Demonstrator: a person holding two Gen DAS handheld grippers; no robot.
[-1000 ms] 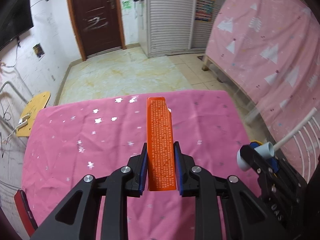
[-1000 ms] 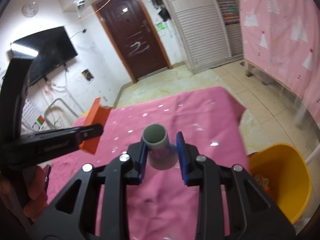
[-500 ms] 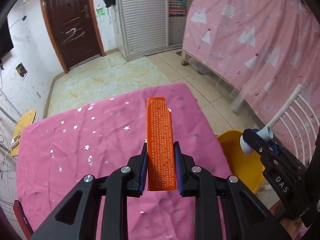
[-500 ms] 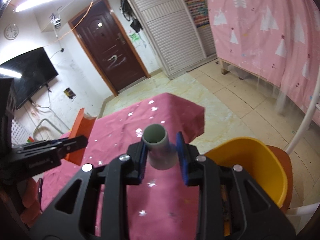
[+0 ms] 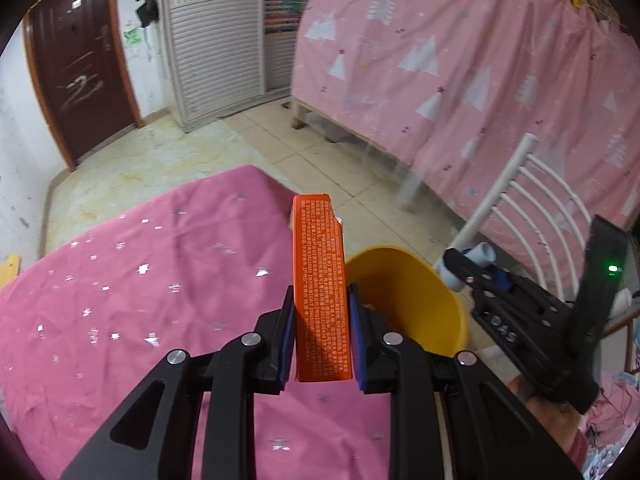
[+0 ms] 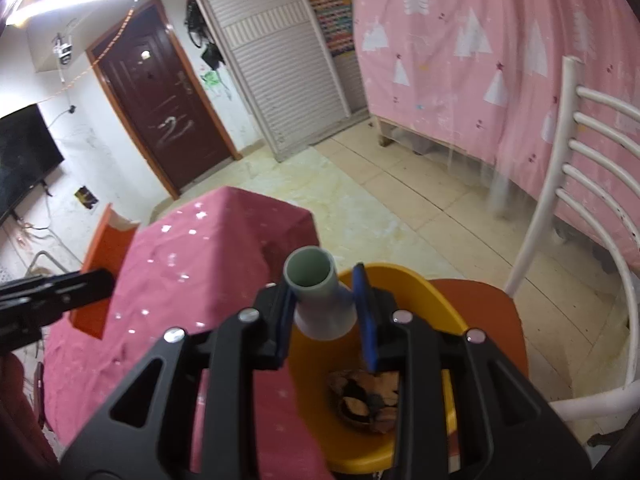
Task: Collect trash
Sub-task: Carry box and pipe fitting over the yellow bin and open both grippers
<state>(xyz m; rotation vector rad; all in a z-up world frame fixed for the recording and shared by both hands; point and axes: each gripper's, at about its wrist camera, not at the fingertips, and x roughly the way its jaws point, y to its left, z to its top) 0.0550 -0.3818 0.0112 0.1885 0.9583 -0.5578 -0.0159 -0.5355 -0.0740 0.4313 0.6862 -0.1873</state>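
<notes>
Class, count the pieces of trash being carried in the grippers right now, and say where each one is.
2. An orange box is clamped in the left gripper above the pink tablecloth; a grey pipe fitting is clamped in the right gripper over the yellow bin.

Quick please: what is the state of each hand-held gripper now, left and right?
Left hand-held gripper: closed on the orange box.
Right hand-held gripper: closed on the grey pipe fitting, above the yellow bin.
</notes>
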